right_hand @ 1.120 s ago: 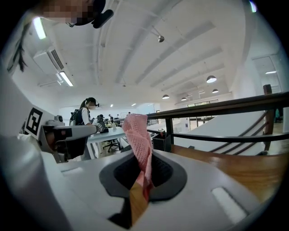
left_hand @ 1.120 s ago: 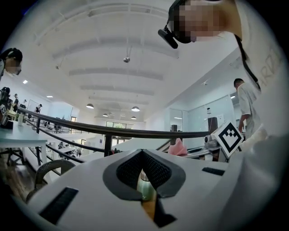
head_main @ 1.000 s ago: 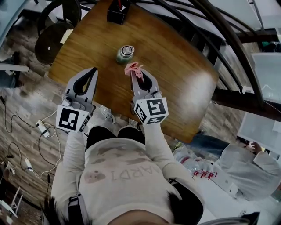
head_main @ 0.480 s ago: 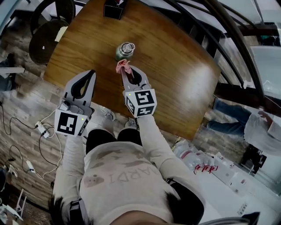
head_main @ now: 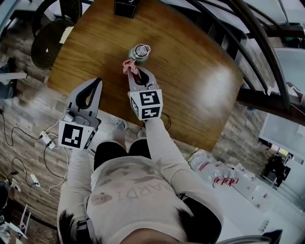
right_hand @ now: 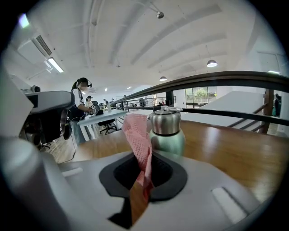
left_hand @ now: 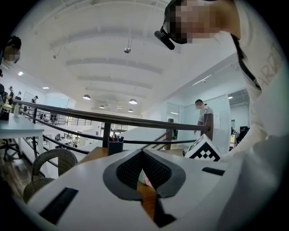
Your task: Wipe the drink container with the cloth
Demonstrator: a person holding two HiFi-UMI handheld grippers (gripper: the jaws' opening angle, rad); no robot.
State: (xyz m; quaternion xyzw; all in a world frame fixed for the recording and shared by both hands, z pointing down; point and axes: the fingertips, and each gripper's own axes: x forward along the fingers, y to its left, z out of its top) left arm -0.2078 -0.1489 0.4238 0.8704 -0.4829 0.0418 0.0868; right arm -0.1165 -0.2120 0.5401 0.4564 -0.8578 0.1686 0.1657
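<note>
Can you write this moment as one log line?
right gripper: shut on pink cloth | pink cloth: beside green bottle, contact unclear | left gripper: shut, empty

Cloth: pink, mesh weave. Drink container: pale green body, silver cap. Table: brown wood grain. Box, top of frame: apparently black.

Bright, even indoor light falls from ceiling lamps. Pale glare sheens the wooden table at centre right. The drink container glints. Both gripper views bulge, with black corners.
</note>
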